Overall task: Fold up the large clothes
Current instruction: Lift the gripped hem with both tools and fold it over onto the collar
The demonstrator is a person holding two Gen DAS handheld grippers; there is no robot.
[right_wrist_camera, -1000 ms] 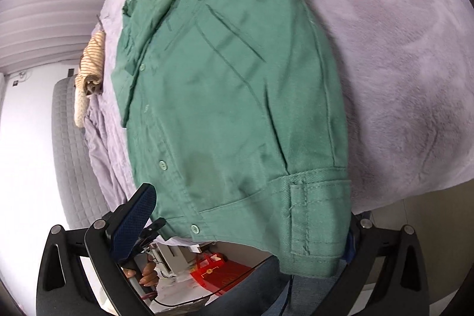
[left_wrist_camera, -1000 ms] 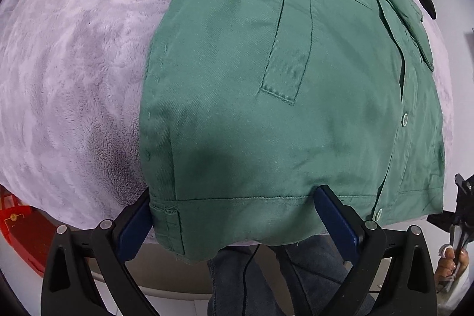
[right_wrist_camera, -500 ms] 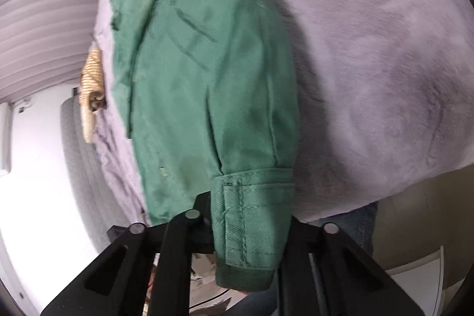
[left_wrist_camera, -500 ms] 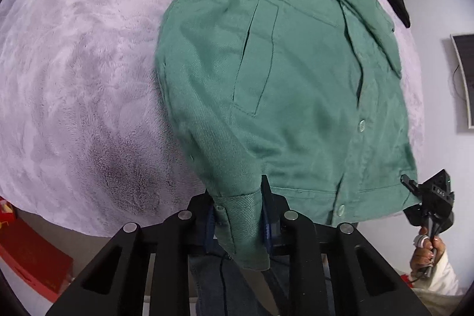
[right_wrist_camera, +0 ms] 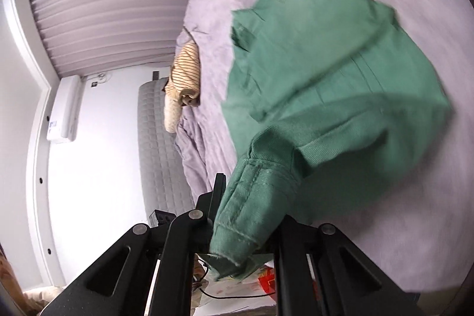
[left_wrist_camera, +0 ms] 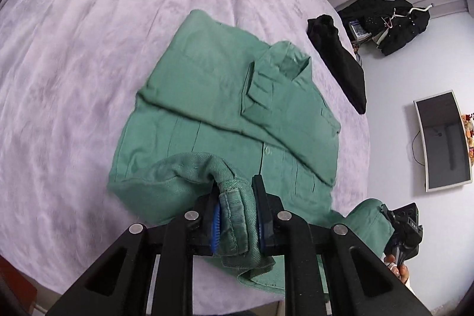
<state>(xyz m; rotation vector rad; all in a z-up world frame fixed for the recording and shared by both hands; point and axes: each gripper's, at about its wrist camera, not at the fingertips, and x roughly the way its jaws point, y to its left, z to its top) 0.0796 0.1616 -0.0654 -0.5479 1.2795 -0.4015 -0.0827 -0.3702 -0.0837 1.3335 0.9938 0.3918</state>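
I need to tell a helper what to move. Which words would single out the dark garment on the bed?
Start at the lilac bed, then find the green jacket in its middle. Past the jacket's collar, by the bed's edge, lies a black garment. It is the only black thing on the bed; the other black clothes lie off it.

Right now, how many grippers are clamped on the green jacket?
2. The left gripper is shut on one hem corner of the green jacket; the right gripper is shut on the other corner, also seen at the left view's lower right. None seem hidden.
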